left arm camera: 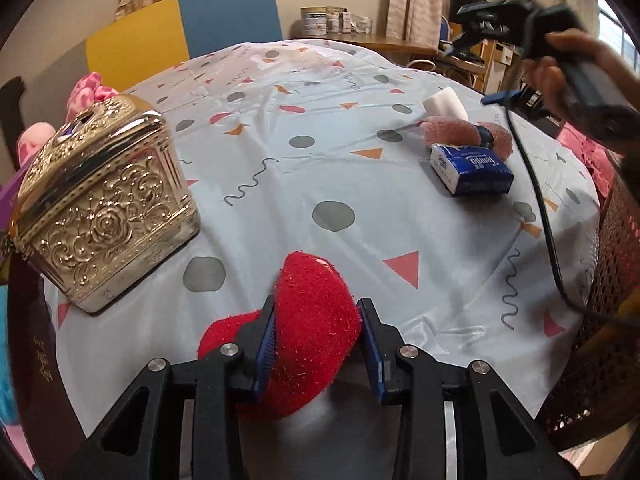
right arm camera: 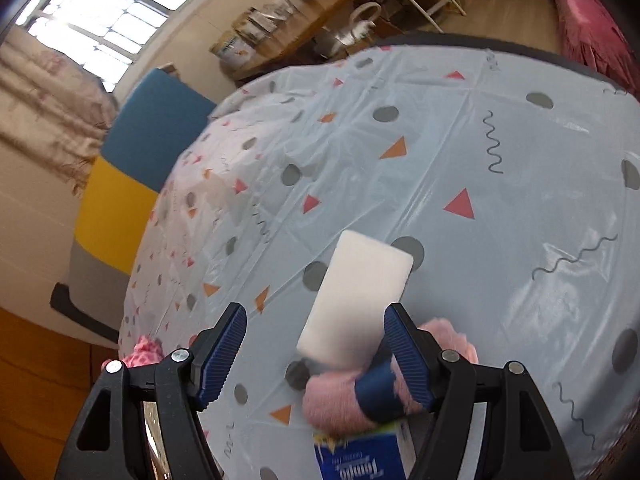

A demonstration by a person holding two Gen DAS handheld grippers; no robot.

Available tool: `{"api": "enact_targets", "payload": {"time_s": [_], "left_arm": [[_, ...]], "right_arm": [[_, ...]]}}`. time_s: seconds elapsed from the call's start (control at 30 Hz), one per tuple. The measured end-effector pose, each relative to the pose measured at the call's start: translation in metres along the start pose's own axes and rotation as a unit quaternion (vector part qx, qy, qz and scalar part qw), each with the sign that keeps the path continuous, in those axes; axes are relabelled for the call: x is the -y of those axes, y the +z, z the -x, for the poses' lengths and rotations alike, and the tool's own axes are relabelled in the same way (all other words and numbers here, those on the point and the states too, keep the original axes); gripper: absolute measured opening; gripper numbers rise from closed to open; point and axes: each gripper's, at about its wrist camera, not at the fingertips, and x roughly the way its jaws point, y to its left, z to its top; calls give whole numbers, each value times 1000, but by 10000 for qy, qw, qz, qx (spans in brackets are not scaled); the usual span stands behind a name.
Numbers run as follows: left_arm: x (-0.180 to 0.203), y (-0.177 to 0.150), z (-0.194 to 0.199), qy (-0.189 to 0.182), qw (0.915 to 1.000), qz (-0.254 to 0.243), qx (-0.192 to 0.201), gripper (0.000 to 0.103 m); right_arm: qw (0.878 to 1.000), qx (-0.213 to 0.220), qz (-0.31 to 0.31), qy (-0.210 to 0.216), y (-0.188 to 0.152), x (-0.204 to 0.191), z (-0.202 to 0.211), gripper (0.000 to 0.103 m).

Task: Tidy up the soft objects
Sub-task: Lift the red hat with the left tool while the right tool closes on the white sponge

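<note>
While my left gripper (left arm camera: pixel 318 344) squeezes a fuzzy red plush (left arm camera: pixel 312 332) over the glossy patterned tablecloth (left arm camera: pixel 280 184), my right gripper (right arm camera: pixel 316 344) gapes above a white foam block (right arm camera: pixel 360 296), pink fluffy roll (right arm camera: pixel 336 400), embossed gold box (left arm camera: pixel 100 208) left.

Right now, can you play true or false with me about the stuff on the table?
1. The left gripper is squeezing the red fuzzy thing. True.
2. The right gripper is holding the white sponge. False: its jaws stand open above the sponge, and nothing is gripped.
3. The shiny gold box sits on the tablecloth. True.
4. The blue tissue pack is inside the gold box. False: it lies on the tablecloth, beside the pink fuzzy thing.
5. The tablecloth is plain white. False: it is pale blue with dots, triangles and squiggles.
</note>
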Motion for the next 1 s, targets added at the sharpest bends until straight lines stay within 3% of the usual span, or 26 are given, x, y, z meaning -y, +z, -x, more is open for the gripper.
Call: {"api": "enact_targets", "payload": {"time_s": [0.17,0.37,0.5,0.6,0.7,0.9,1.0], "left_arm": [[-1,-5,3,-12,10000,53,77,39],[-3,-6,4,-69,9998,136,113,40],[-3,-8,5,-82,9997,184,135,41],[-3,-8,5,-93,9996,209,148,41],[-2,-10,6,-76,9996,206,161,41],[-2,-11,8,-84,9994,282,167,41],[-3,-11,8,-96,9994,298,166,41]], "right_arm": [[9978,-354,-306,-473,11,14,-36,73],[9958,-473,14,-788,8,7,-59,74],[9937,-703,720,-494,0,-21,-71,68],[9856,-1024,1338,-166,-14,-46,-82,67],[9758,-1397,1675,-179,-28,-59,-93,67],[9743,-1328,1802,-260,-31,-66,-88,67],[9681,-1152,2212,-237,-35,-76,-79,71]]}}
